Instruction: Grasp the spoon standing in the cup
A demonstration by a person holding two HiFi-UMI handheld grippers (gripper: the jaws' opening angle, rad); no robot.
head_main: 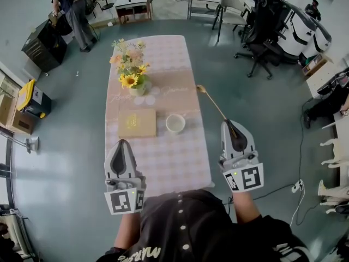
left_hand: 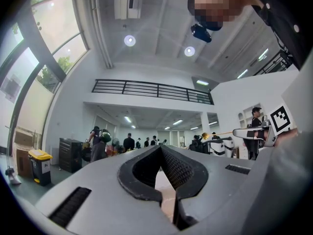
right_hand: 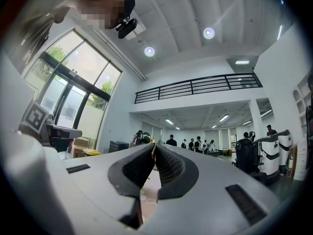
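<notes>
Long, thin golden spoon (head_main: 210, 101), out of the cup and pinched by its handle end in the right gripper (head_main: 227, 122). Slanted forward and leftward from those fingertips, with the small round bowl end near the right edge of the table. In the right gripper view, only a gold sliver of it (right_hand: 153, 151) at the very tips, both dark ribbed pads pressed together on it.

Round white cup (head_main: 175, 123) just left of the right fingertips and well apart from them, upright on the long table under a pink-and-white checked cloth (head_main: 163, 162), nothing standing in it.

Left gripper (head_main: 122, 142) low over the near end of the cloth, fingers drawn together to a point with nothing between them, as also seen in its own view (left_hand: 160, 149).

Square tan wooden block (head_main: 137, 123) just ahead of the left fingertips, beside the cup. Farther ahead of both pairs of fingers, a pale vase of sunflowers and mixed blooms (head_main: 131, 70).
</notes>
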